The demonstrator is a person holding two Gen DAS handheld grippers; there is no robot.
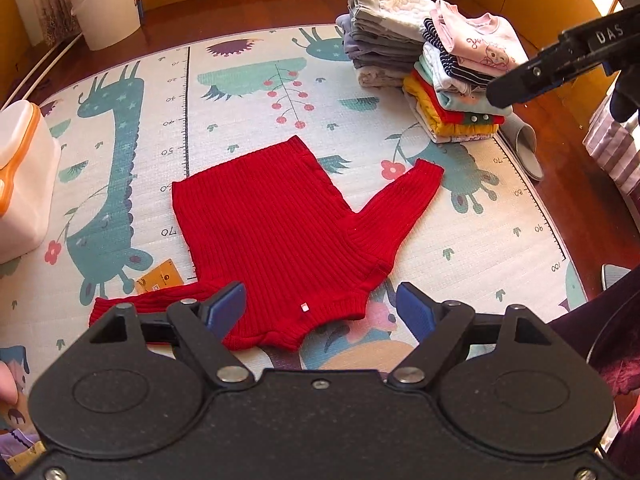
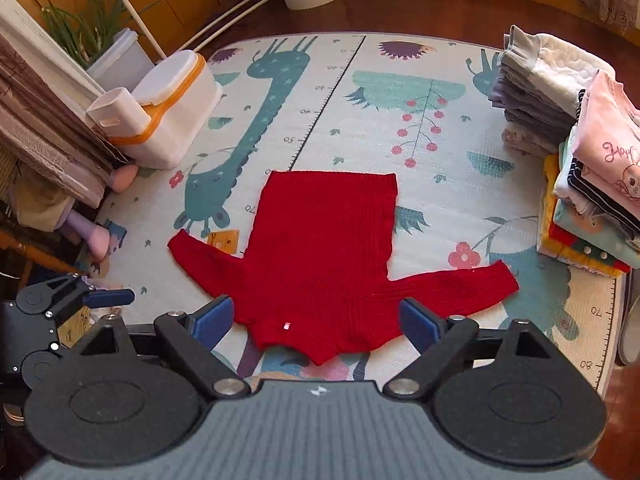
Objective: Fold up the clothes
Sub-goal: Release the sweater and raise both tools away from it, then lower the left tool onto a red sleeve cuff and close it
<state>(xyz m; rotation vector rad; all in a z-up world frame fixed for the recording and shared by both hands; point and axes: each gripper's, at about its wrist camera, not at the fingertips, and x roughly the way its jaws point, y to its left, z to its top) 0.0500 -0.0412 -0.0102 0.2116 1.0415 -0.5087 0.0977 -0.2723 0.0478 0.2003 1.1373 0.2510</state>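
Note:
A red ribbed sweater (image 1: 276, 232) (image 2: 320, 248) lies flat on the play mat (image 1: 280, 92), collar nearest me and both sleeves spread out to the sides. My left gripper (image 1: 320, 308) is open above the collar, its blue pads straddling the neckline with nothing clamped. My right gripper (image 2: 316, 318) is open too, also over the collar end. In the left wrist view the right gripper (image 1: 516, 88) shows as a dark finger at the upper right, in front of the clothes stack. In the right wrist view the left gripper (image 2: 104, 299) sits at the far left, beside the sweater's left sleeve.
Two stacks of folded clothes (image 1: 440, 80) (image 2: 580, 184) stand at the mat's right side, a grey slipper (image 1: 524, 144) beside them. A white and orange box (image 1: 20, 184) (image 2: 168, 108) sits at the left. An orange card (image 1: 160, 276) lies by the left sleeve. A white bucket (image 1: 104, 4) stands beyond the mat.

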